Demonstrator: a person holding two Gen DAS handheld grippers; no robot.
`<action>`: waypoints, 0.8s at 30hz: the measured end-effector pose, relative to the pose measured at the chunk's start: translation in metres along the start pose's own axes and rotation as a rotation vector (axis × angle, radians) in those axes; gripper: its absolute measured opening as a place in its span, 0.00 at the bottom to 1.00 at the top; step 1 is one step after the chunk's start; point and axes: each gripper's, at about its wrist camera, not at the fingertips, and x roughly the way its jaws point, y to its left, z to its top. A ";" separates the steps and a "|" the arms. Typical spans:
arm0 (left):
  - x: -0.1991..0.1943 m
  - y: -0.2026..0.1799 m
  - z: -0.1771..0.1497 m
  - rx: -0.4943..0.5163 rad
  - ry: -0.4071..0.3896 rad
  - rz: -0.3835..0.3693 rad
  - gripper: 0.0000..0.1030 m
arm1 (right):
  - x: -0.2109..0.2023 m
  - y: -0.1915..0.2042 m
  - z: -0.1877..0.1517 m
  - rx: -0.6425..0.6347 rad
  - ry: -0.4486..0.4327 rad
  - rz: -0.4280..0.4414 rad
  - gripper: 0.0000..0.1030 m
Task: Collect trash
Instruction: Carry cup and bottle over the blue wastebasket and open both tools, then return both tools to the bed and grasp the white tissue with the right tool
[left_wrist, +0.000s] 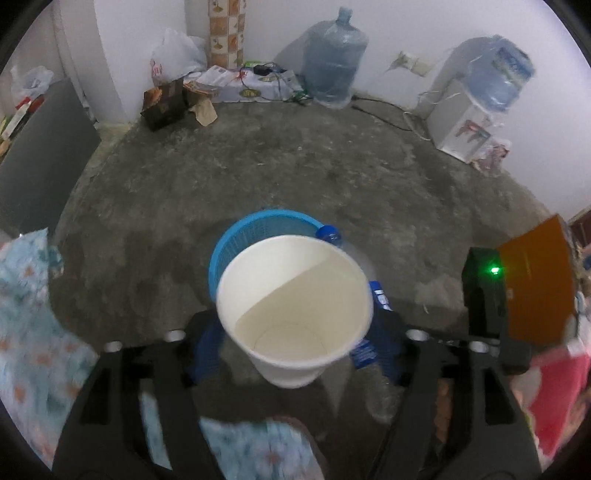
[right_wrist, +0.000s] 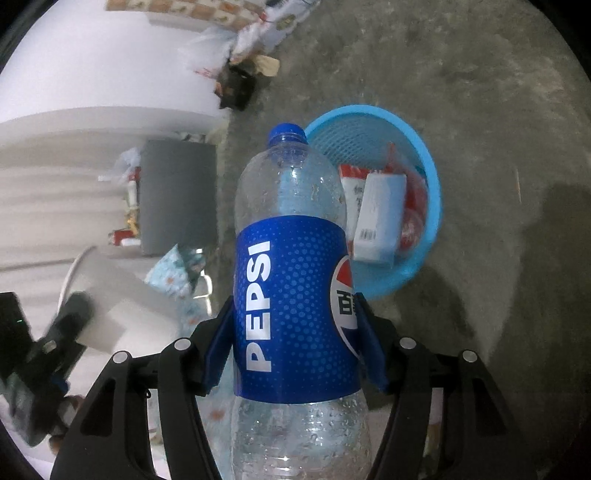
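White paper cup (left_wrist: 295, 310) between my left gripper (left_wrist: 295, 350) fingers hides their tips; grip unclear. Right gripper (right_wrist: 295, 350) clamps the Pepsi bottle (right_wrist: 295, 280), blue basket (right_wrist: 417, 221) just ahead, half-covered.

Water jugs (left_wrist: 334, 62), dispenser (left_wrist: 458, 122), concrete floor (left_wrist: 295, 162).

You face a mottled grey concrete floor (left_wrist: 295, 155) meeting white walls (left_wrist: 399, 26); far ahead stands a water jug (left_wrist: 334, 62), a dispenser (left_wrist: 469, 118) far right, a grey cabinet (left_wrist: 40, 158) left.
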 end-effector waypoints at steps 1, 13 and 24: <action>0.014 0.004 0.005 -0.002 0.009 0.014 0.80 | 0.013 -0.007 0.013 0.014 -0.009 -0.037 0.72; 0.026 0.011 0.024 -0.068 -0.041 0.010 0.80 | 0.004 -0.032 -0.002 0.016 -0.154 -0.166 0.72; -0.167 0.009 -0.065 -0.074 -0.313 -0.059 0.80 | -0.065 0.065 -0.086 -0.261 -0.272 -0.115 0.72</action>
